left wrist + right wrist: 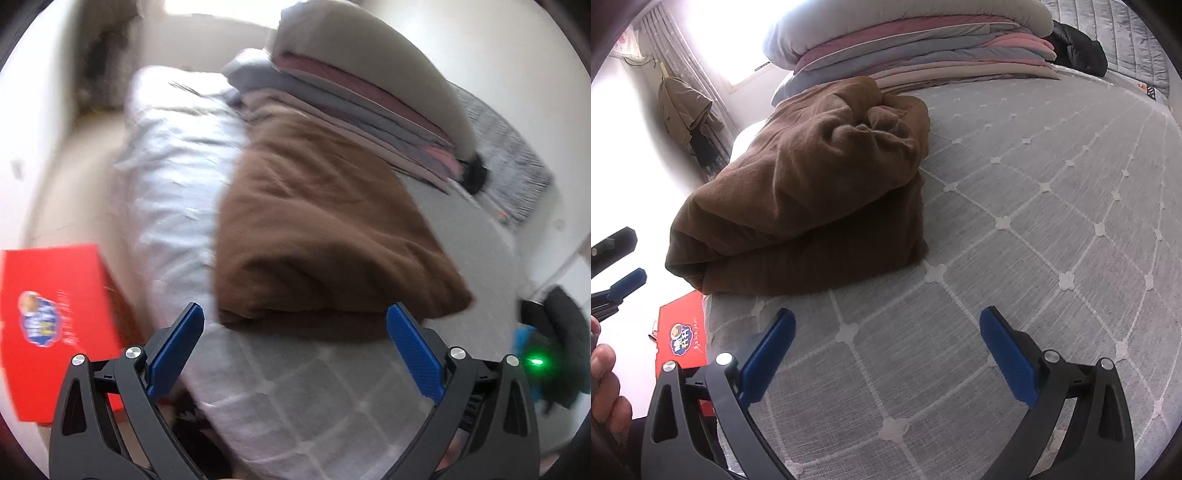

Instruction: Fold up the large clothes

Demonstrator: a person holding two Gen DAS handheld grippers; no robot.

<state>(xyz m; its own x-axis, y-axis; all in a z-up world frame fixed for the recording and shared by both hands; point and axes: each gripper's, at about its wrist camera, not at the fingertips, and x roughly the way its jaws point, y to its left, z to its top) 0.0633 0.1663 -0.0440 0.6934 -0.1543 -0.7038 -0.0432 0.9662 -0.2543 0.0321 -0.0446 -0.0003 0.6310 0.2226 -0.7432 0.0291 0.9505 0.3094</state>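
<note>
A brown garment (325, 236) lies folded in a thick bundle on the grey quilted bed (314, 398). In the right wrist view the brown bundle (812, 192) sits at the bed's left edge, with a bunched lump on top. My left gripper (295, 325) is open and empty, just in front of the bundle's near edge. My right gripper (886, 332) is open and empty above the bare bed (1034, 258), short of the bundle. The left gripper's blue fingertip (629, 282) shows at the far left of the right wrist view.
A stack of folded blankets (923, 51) with a pillow on top lies behind the bundle. A black garment (1078, 48) lies beside the stack. A red box (55, 325) stands on the floor left of the bed. A coat (683, 107) hangs by the window.
</note>
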